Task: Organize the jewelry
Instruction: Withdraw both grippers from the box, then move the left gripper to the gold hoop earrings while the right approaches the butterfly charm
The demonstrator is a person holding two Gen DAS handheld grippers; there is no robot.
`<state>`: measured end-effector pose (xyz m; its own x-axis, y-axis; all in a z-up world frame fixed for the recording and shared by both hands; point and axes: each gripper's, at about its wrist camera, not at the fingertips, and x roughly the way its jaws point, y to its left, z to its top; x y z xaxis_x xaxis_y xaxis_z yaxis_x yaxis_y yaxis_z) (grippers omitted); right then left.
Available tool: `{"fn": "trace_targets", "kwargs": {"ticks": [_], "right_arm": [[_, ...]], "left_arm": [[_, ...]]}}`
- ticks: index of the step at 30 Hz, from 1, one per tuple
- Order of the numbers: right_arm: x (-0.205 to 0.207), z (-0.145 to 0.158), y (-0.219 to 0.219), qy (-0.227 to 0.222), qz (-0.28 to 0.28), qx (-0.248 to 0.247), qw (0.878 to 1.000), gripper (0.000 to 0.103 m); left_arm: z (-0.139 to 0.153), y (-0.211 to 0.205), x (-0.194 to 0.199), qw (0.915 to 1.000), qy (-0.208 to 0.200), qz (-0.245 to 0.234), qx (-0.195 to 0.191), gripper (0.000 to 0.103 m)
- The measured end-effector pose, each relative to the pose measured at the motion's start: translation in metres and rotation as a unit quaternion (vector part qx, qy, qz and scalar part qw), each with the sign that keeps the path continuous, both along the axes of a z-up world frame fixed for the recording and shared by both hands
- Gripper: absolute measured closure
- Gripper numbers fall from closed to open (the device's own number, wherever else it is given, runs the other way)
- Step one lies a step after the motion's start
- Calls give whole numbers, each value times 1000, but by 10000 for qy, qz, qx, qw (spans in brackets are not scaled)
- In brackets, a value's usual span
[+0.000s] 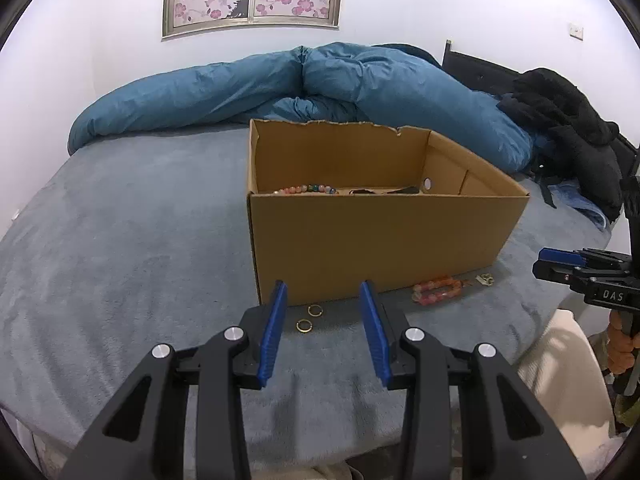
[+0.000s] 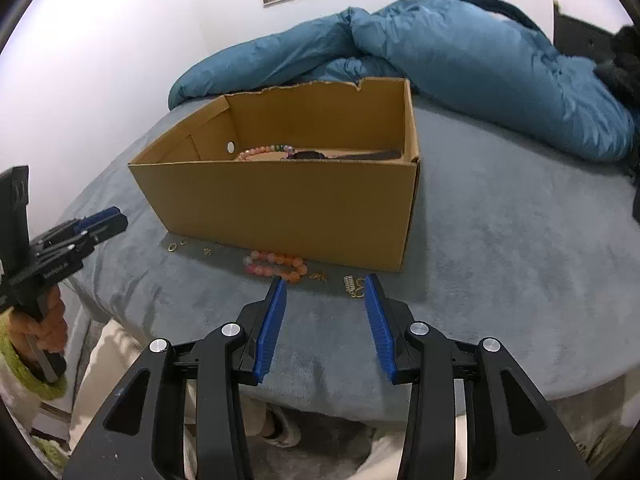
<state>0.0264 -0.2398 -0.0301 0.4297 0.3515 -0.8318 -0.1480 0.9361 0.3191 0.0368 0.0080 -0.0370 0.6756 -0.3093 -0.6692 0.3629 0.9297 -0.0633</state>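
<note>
An open cardboard box [image 1: 376,240] [image 2: 288,204] stands on the grey bedcover, with a beaded bracelet [image 1: 306,190] [image 2: 266,150] and dark items inside. In front of it lie two gold rings [image 1: 309,318] [image 2: 178,245], an orange bead bracelet [image 1: 438,290] [image 2: 276,266], a small gold piece [image 2: 319,277] and a gold earring [image 1: 485,279] [image 2: 354,286]. My left gripper [image 1: 323,294] [image 2: 106,216] hovers open just short of the rings, nothing between its blue pads. My right gripper [image 2: 326,284] [image 1: 560,258] is open near the bracelet and earring, holding nothing.
A rumpled blue duvet [image 1: 360,84] [image 2: 460,56] lies behind the box, with black clothing [image 1: 572,120] at the right by a dark headboard. The bed's front edge [image 1: 320,432] runs just below the grippers. A person's pale trousers [image 2: 108,360] and orange-gloved hand [image 2: 48,328] show below.
</note>
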Motion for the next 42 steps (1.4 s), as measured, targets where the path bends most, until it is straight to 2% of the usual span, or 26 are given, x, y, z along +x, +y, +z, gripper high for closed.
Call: {"fn": "trace_targets", "kwargs": {"ticks": [8, 19, 24, 26, 30, 37, 42], "right_arm": [[38, -12, -8, -30, -289, 275, 9992, 75], [58, -12, -8, -210, -376, 177, 9989, 75], [40, -11, -6, -275, -218, 231, 9991, 69], [30, -10, -3, -312, -45, 204, 9993, 66], [6, -15, -1, -205, 244, 192, 9993, 66], [-9, -25, -4, -8, 237, 330, 9992, 68], [-4, -28, -5, -5, 231, 345, 9991, 69]], "left_arm": [[-8, -14, 38, 9996, -53, 243, 94, 67], [-7, -20, 54, 9996, -242, 122, 126, 67], [-8, -16, 38, 9991, -238, -259, 255, 67], [-15, -13, 28, 9981, -154, -461, 389, 67], [-34, -6, 15, 9955, 99, -736, 588, 67], [-55, -5, 25, 9923, 170, -873, 866, 67], [-65, -4, 34, 9905, 346, -981, 896, 72]]}}
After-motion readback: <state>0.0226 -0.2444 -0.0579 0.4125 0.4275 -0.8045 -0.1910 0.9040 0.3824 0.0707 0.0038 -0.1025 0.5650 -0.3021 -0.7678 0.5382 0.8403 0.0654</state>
